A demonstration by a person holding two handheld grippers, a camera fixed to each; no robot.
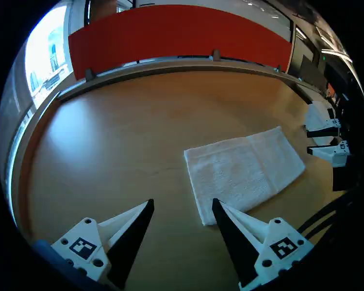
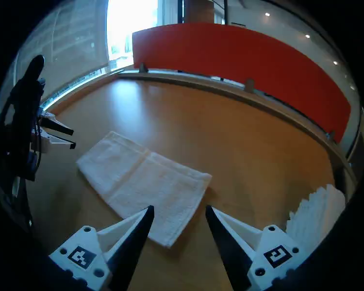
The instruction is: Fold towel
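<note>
A white towel lies flat on the wooden table, folded into a rectangle with a crease across it. In the left gripper view my left gripper hovers open just before the towel's near corner, its right finger over the edge. In the right gripper view the same towel lies just ahead of my open right gripper, whose left finger overlaps the towel's near edge. Neither gripper holds anything. Across the towel, each gripper appears in the other's view: the right gripper and the left gripper, held by a dark-sleeved hand.
A stack of white towels sits at the table's right side, also seen as a white pile behind the right gripper. A red partition runs along the table's far edge. Bare wood stretches to the left of the towel.
</note>
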